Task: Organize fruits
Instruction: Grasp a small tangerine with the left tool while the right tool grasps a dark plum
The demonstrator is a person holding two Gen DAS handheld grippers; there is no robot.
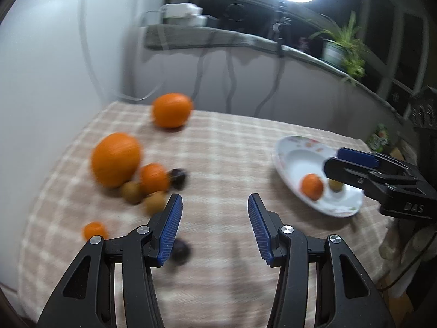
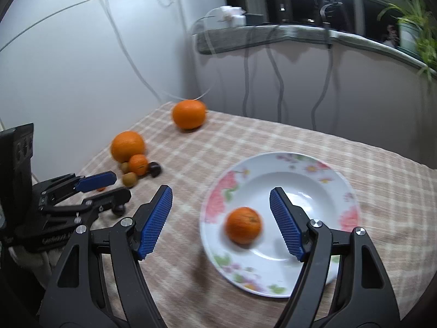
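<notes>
Small orange [image 2: 243,225] – round, dimpled, on floral plate [image 2: 322,169]

dark fruit [image 1: 180,251] half hidden behind left gripper [image 1: 214,227].

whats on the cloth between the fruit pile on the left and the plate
Only bare checked cloth lies between the fruit pile and the flowered plate. Both wrist views show that gap.

left claw [image 1: 215,227] open, right claw [image 2: 221,222] open, empty
</notes>
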